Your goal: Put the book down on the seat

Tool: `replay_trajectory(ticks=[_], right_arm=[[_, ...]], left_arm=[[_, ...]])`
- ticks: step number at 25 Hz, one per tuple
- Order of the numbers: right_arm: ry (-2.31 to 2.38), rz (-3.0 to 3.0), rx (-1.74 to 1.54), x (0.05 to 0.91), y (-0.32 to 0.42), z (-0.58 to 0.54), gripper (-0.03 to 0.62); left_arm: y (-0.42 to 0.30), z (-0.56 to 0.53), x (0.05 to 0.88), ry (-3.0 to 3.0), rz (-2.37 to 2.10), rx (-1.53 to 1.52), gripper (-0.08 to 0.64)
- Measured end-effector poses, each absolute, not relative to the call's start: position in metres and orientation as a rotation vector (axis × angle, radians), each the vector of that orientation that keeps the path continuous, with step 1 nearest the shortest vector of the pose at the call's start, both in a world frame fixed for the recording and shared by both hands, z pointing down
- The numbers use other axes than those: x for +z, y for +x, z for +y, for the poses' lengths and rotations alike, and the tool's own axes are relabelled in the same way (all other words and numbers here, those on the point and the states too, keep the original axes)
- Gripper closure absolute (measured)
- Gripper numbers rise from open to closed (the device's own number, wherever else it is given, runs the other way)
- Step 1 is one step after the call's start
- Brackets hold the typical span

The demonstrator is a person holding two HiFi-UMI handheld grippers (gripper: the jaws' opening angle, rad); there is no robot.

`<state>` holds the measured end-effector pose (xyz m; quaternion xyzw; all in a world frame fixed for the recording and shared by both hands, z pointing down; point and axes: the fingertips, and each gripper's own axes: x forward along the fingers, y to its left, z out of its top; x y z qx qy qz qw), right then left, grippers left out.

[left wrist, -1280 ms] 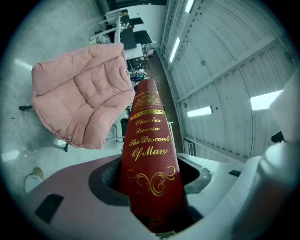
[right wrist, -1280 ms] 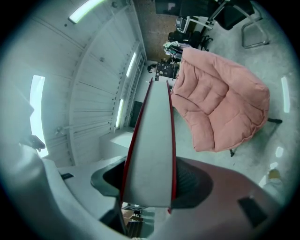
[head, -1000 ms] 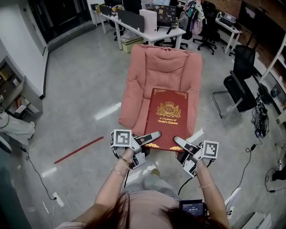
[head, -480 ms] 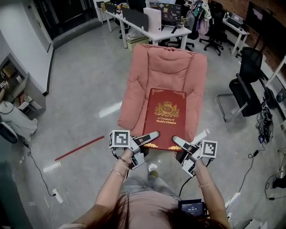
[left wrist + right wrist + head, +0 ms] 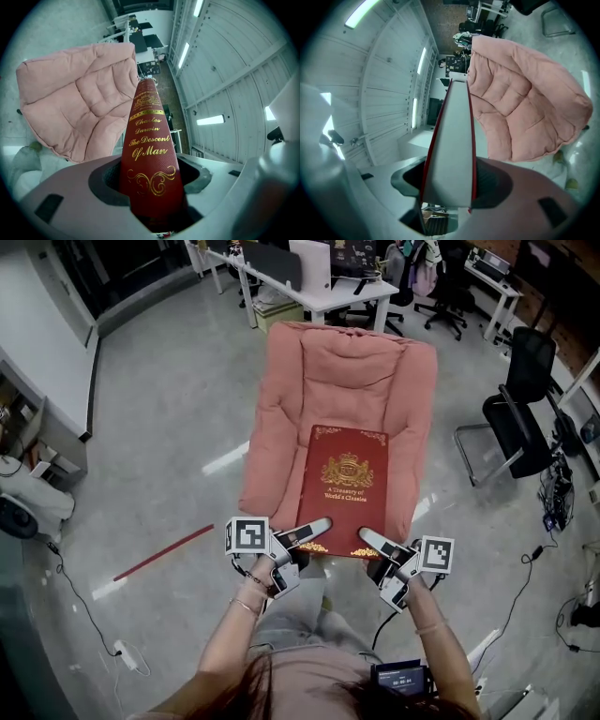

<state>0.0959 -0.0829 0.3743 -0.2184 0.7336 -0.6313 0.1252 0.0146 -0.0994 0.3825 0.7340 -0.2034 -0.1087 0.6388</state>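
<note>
Holding the big red book [image 5: 341, 491] by its near edge, the person is standing right at the front of the pink armchair [image 5: 349, 371]. L gripper [image 5: 316, 527] is pinching the near-left corner, on the spine [image 5: 147, 140] side w/ the gold letters. R gripper [image 5: 367, 537] is pinching the near-right corner, where the white pages [image 5: 451, 154] are showing btw the red covers. Book is lying flat-ish, gold crest up, over the low front part of the chair. Can't tell if it's touching the cushion. Its near edge is sticking out a bit past the chair's front.

Other stuff around: the chair's puffy arms are sitting on both sides of the book & the back cushion is rising behind it. A bit of pink is showing on each side of the book. A white desk [image 5: 323, 292] is standing just behind the chair. A black office chair [image 5: 514, 418] is sitting off to the R, well apart. A thin red strip [image 5: 164, 553] is lying on the grey floor [image 5: 159, 381] to the L, & cables [image 5: 84, 610] are trailing there too. Lots of bare floor is showing on the chair's L side
</note>
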Motion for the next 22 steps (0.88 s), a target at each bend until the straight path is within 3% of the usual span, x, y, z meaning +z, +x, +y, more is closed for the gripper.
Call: replay_trajectory(ticks=[22], right_arm=[[-0.736,2.055,-1.999,0.456,0.089,-0.158,0.322]], left_arm=[[0.009,-0.172,0.466,1.524,-0.436,-0.222,0.288]])
